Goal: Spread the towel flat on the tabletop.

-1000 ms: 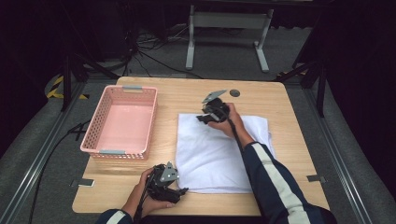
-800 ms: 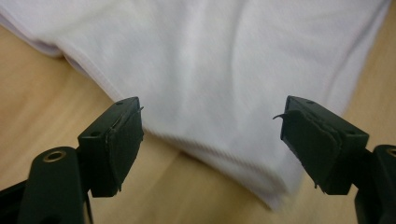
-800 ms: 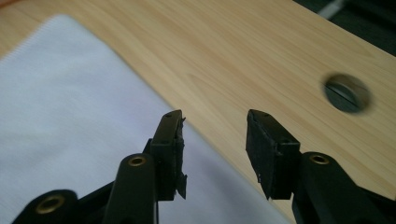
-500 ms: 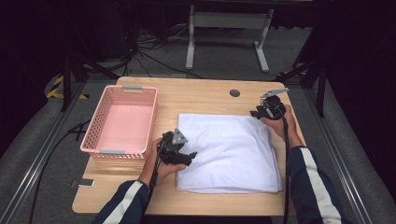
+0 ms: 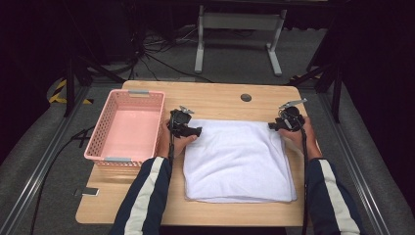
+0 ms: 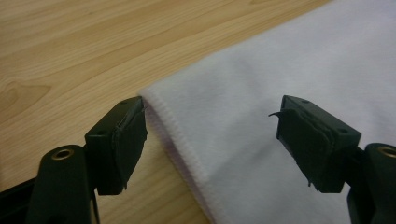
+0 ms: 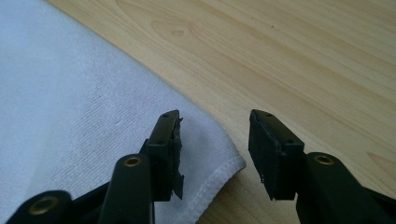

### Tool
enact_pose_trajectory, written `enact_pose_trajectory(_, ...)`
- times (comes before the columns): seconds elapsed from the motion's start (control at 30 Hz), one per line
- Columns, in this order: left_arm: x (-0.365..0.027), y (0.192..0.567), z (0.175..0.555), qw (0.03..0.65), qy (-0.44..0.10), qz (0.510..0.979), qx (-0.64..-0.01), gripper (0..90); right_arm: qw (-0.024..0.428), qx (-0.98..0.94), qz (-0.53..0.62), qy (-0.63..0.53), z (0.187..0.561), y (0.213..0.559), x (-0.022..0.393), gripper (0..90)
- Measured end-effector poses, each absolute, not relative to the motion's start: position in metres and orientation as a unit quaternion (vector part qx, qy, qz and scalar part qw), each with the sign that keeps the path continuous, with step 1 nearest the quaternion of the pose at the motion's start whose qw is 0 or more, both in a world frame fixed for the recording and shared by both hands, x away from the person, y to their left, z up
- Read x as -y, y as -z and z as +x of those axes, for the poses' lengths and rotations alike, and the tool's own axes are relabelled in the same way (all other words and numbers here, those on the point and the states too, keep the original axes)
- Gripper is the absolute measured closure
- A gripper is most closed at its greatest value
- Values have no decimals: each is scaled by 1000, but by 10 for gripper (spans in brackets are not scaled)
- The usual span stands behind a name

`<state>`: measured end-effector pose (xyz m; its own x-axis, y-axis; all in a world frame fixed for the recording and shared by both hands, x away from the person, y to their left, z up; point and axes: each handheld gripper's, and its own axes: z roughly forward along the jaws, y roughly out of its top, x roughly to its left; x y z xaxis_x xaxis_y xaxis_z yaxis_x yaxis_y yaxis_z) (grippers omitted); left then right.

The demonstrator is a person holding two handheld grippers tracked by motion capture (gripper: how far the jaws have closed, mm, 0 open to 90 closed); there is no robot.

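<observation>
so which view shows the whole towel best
The high view: the towel lies folded flat on the table, every edge visible. The left gripper view shows one hemmed corner between open jaws; the right gripper view shows another corner.

Left tongs [image 5: 195, 131] and right tongs [image 5: 272, 126] at white towel's [image 5: 237, 161] far corners.

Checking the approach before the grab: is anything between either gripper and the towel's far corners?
Nothing visible. The left gripper has open jaws straddling the far-left corner of the white towel, with bare table around it. The right gripper is open at the far-right corner, likewise unobstructed. The pink basket sits off to the left, apart from the towel.
</observation>
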<state>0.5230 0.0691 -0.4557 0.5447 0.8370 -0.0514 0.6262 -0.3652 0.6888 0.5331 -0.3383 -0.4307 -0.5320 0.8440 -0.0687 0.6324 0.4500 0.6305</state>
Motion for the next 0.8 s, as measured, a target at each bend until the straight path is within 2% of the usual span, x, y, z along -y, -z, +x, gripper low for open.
enact_pose_trajectory(0.47, -66, 465, 550, 333, -148, 802, -473, 226, 166, -818, 466, -294, 534, 446, 346, 482)
enact_pose_trajectory(0.57, -65, 462, 548, 337, -147, 814, -449, 365, 165, -818, 464, -297, 533, 446, 347, 498)
enact_pose_trajectory(0.63, -63, 461, 546, 338, -133, 817, -447, 492, 156, -823, 455, -303, 532, 446, 345, 613)
enact_pose_trajectory(0.7, -60, 459, 545, 342, -119, 822, -439, 664, 151, -825, 450, -306, 531, 446, 344, 687)
enact_pose_trajectory(0.8, -55, 457, 541, 336, -132, 827, -431, 788, 145, -827, 445, -313, 530, 446, 344, 782)
